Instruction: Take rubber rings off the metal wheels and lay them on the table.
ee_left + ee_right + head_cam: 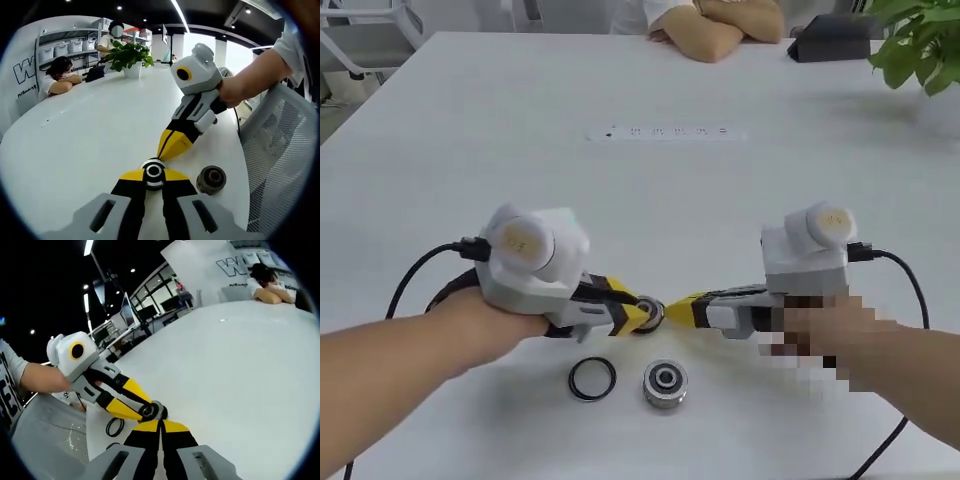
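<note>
My left gripper (648, 314) is shut on a small metal wheel (656, 313), held just above the white table (650, 200). In the left gripper view the wheel (153, 171) sits between my yellow jaws. My right gripper (676, 311) is shut, its tips touching the wheel's rim (149, 411); whether they pinch a rubber ring I cannot tell. On the table near the front edge lie a loose black rubber ring (591, 379) and a second metal wheel (666, 384), both apart from the grippers.
A white power strip (665, 132) lies mid-table. At the far edge a person's folded arms (720, 25) rest by a dark case (835, 40) and a green plant (920, 45). Black cables (410, 280) trail from both grippers. A mesh chair (280, 150) stands beside the table.
</note>
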Demonstrator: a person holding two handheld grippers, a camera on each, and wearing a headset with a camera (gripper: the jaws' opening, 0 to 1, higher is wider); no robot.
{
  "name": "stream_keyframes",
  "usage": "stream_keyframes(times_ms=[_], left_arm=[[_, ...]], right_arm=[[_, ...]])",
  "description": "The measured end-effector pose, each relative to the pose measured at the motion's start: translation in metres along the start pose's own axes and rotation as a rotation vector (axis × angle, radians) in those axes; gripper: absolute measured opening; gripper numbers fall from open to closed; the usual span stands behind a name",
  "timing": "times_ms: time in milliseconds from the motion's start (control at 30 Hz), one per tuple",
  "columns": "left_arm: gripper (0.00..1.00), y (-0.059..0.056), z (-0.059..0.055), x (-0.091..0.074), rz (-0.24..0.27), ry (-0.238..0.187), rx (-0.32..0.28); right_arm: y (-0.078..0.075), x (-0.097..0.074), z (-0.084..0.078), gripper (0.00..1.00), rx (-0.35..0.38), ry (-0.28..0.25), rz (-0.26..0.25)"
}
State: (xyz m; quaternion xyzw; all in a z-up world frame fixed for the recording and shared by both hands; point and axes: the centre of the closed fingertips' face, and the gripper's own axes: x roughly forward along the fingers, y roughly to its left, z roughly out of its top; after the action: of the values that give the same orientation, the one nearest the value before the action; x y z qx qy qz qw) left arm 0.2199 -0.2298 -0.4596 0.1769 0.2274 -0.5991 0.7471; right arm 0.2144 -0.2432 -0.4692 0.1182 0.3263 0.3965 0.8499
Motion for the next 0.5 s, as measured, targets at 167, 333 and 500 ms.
stream_keyframes(times_ms=[167, 333, 500], left_arm=[[0.06, 0.0003, -0.0002, 0.0003, 0.011, 0.002, -0.001], [0.06, 0.0002, -0.0001, 0.0006, 0.013, 0.006, 0.004], [0.06, -0.0001, 0.0001, 0.001, 0.018, 0.006, 0.011]], right_arm=[[0.0043, -0.002, 0.0032, 0.0, 0.033, -0.026, 0.016], [0.007, -0.002, 0.004, 0.0, 0.043, -0.03, 0.026], [0.0096, -0.0017, 0.005, 0.0, 0.067, -0.037, 0.039]])
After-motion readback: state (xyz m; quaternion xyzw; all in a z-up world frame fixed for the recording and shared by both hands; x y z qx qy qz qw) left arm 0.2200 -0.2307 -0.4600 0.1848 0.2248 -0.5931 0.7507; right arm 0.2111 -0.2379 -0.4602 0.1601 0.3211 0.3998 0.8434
